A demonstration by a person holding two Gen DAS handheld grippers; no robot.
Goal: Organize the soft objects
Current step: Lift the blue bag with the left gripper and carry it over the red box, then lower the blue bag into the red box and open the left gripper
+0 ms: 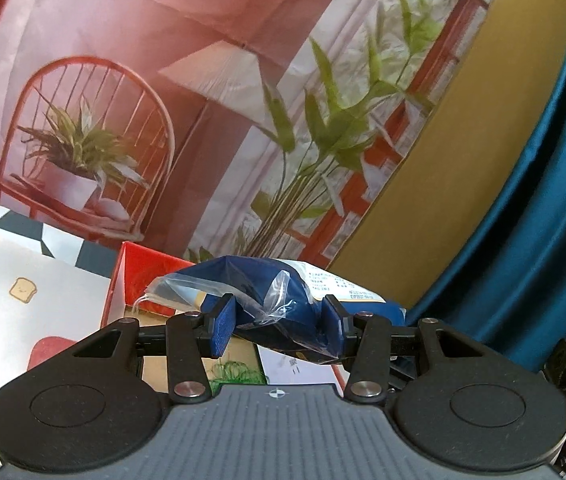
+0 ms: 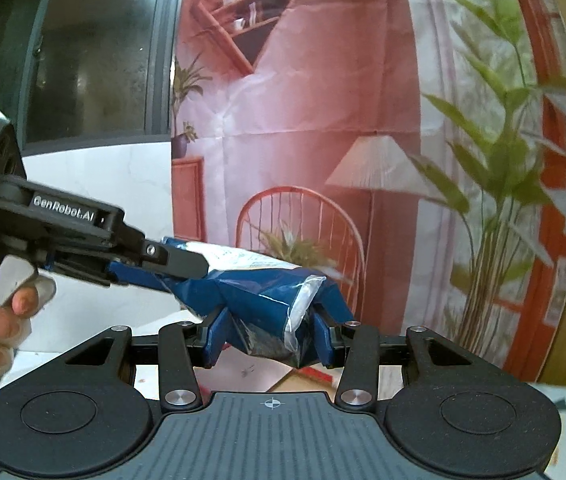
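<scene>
1. Aloft, a blue plastic-wrapped soft package (image 1: pixel 283 304) hung above the red box (image 1: pixel 139 280), pinched by both the left hand-held gripper (image 1: pixel 279 326) and right hand-held gripper (image 2: pixel 269 340).
2. Slick wrap risked slipping or tearing if they pulled apart.

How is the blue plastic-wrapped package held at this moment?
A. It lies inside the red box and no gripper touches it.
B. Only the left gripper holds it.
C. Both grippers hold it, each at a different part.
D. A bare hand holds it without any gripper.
C: the blue package sits clamped in the right gripper, while the left gripper grips its other end; the left wrist view shows that grip too.
</scene>
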